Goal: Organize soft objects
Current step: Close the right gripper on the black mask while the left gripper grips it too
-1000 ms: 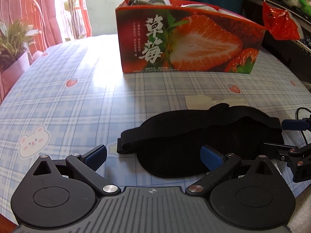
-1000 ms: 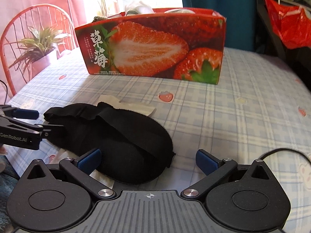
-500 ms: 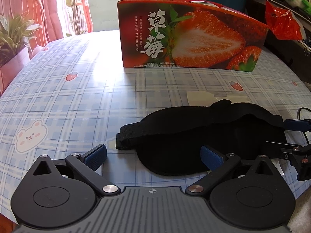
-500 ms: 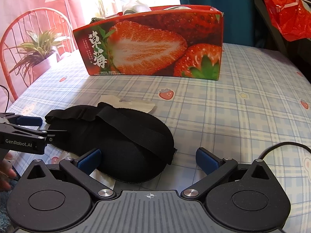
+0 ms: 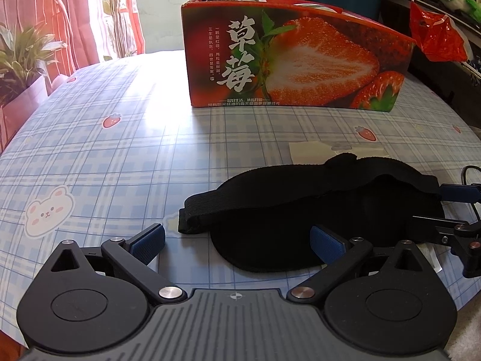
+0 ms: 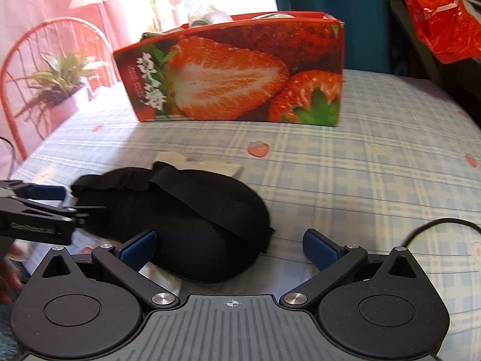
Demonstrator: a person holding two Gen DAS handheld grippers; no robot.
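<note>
The black eye mask [image 5: 315, 210] lies flat well in front of the strawberry box [image 5: 294, 60], long axis running crosswise between both tools. Left gripper [image 5: 237, 240] and right gripper [image 6: 230, 248] gape wide, empty, flanking opposite ends; the right seems slightly nearer.

A table [image 5: 126, 156] covered in a blue plaid cloth with strawberry and bear prints carries a black sleep mask [image 5: 315, 210] near its front edge, a pale paper slip [image 5: 312, 150] just behind it, and a strawberry-printed box [image 5: 294, 60] farther back.
</note>
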